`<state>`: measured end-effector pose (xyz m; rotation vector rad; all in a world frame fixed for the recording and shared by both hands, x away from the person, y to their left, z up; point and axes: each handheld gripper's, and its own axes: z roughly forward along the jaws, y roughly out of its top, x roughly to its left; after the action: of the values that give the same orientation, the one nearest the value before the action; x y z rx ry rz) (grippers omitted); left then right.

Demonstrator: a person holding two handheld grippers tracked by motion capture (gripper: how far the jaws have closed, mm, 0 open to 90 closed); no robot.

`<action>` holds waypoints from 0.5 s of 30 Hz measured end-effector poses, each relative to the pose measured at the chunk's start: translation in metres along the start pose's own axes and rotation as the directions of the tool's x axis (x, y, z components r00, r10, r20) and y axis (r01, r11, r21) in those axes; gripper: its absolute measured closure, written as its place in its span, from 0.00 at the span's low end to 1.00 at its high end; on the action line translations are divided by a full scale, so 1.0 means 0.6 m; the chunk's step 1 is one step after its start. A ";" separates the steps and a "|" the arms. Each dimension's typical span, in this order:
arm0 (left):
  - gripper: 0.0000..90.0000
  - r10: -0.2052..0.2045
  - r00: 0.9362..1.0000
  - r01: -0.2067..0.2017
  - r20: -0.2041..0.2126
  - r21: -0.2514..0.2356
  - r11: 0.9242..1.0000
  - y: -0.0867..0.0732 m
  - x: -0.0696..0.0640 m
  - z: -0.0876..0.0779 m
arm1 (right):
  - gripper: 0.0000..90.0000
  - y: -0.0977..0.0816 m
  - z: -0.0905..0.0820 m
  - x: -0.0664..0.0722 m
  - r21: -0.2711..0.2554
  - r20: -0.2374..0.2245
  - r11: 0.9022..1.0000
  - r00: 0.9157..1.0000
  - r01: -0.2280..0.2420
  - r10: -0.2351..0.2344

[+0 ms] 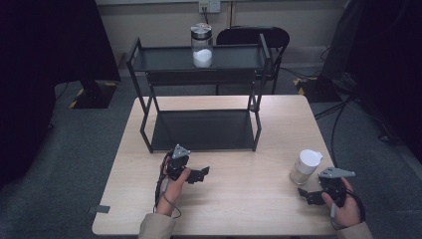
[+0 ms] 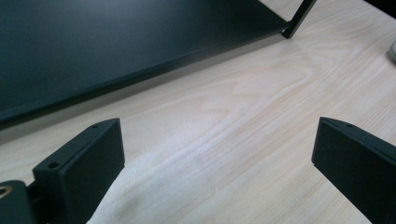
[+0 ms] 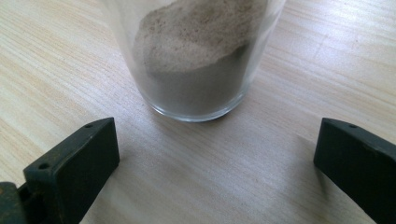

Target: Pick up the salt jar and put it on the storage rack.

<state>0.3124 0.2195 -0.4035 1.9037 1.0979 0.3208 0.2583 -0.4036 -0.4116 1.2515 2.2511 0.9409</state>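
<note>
A glass jar (image 1: 304, 168) with a white lid, part full of greyish powder, stands on the wooden table (image 1: 239, 199) at the right. My right gripper (image 1: 309, 195) is open just short of the jar, which rises right beyond its jaws in the right gripper view (image 3: 198, 60). My left gripper (image 1: 199, 174) is open over bare table in front of the black two-tier shelf rack (image 1: 199, 129); nothing lies between its jaws (image 2: 217, 154). A second glass jar (image 1: 202, 46) with a metal lid and white powder stands on the rack's top shelf.
The rack's lower shelf (image 2: 116, 42) lies flat on the table just ahead of my left gripper. A black chair (image 1: 254, 37) stands behind the table. Cables (image 1: 338, 114) run over the floor at the right.
</note>
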 end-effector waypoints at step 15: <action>0.02 0.035 0.997 -0.031 -0.066 0.059 0.998 -0.035 -0.004 -0.011 | 0.00 0.000 0.000 0.000 0.000 0.000 1.000 1.000 -0.001 0.001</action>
<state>0.2954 0.2261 -0.4157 1.9760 1.1317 0.3773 0.2582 -0.4035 -0.4116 1.2522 2.2507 0.9406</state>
